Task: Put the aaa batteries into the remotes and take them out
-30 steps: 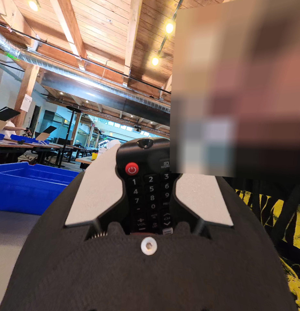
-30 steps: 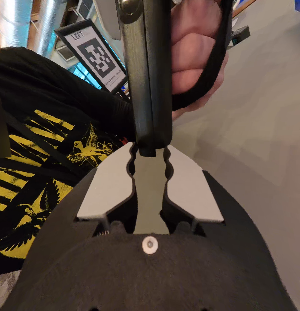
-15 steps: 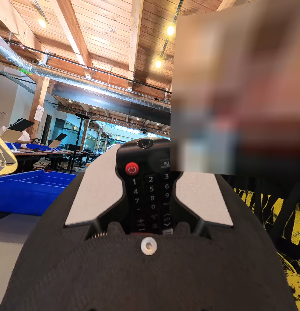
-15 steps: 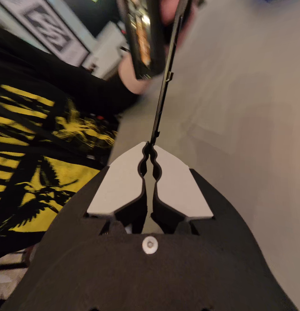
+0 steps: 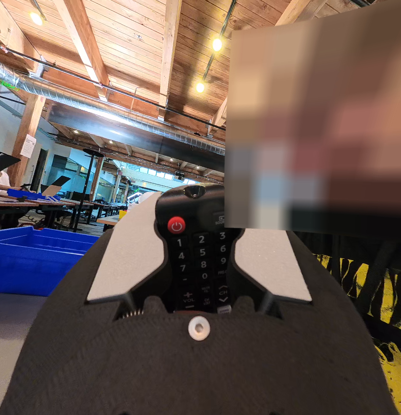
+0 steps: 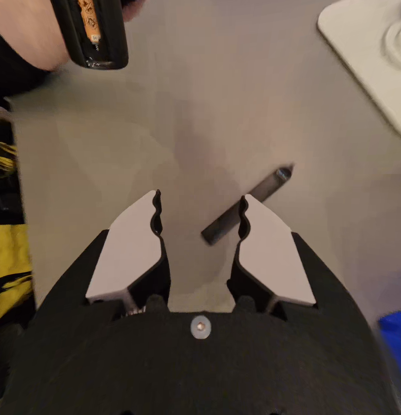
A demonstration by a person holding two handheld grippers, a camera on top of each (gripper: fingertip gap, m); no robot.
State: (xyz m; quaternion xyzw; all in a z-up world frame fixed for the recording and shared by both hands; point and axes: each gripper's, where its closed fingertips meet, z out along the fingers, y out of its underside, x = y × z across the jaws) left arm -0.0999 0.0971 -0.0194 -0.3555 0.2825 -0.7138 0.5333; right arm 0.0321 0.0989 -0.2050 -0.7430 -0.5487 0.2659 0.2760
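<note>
Left gripper jaws clamped on remote, top corner masked; right gripper jaws apart, empty, above battery cover partly hidden, on counter.

The remote sits between the fingers of the left gripper. A bin stands to its left on the table. The cover lies on the table, under the right gripper. A tray lies beyond, to the right.
</note>
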